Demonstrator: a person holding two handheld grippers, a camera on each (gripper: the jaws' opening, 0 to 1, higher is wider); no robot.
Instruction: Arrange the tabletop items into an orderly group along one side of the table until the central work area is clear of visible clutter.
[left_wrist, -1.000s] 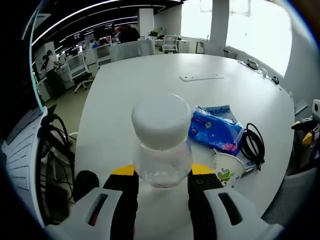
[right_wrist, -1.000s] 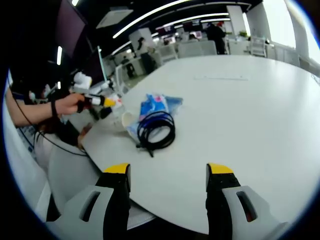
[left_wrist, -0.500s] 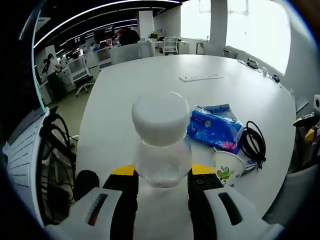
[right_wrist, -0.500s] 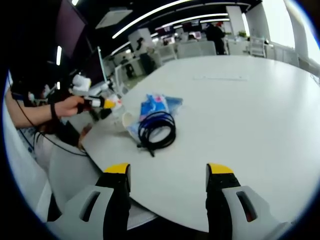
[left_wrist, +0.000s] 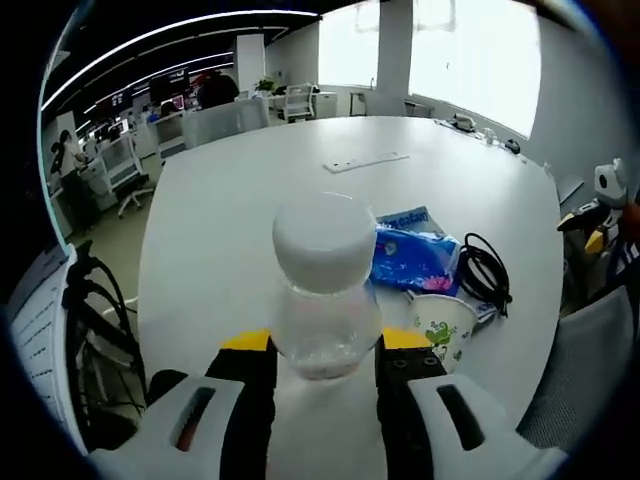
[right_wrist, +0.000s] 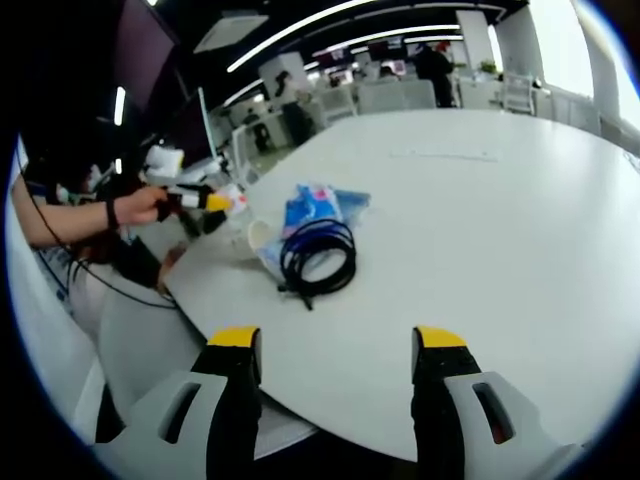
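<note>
A clear plastic bottle (left_wrist: 325, 290) with a white cap stands upright between the jaws of my left gripper (left_wrist: 325, 342), which is shut on it just above the white table (left_wrist: 230, 200). To its right lie a blue tissue pack (left_wrist: 415, 258), a paper cup (left_wrist: 440, 325) on its side and a coiled black cable (left_wrist: 487, 272). My right gripper (right_wrist: 337, 345) is open over the table's near edge, with nothing between its fingers. Ahead of it lie the cable (right_wrist: 318, 255), the blue pack (right_wrist: 320, 205) and the cup (right_wrist: 258, 237). A hand holds the left gripper (right_wrist: 200, 200) at the left.
A white power strip (left_wrist: 358, 162) lies far out on the table. Office chairs and desks stand beyond the table's far edge. Black cables and a chair (left_wrist: 90, 310) sit off the table's left side. The table (right_wrist: 500, 220) stretches wide to the right.
The left gripper's view has shifted a little with the bottle still held in it. In the right gripper view the hand with the left gripper sits slightly higher. The table items have not moved.
</note>
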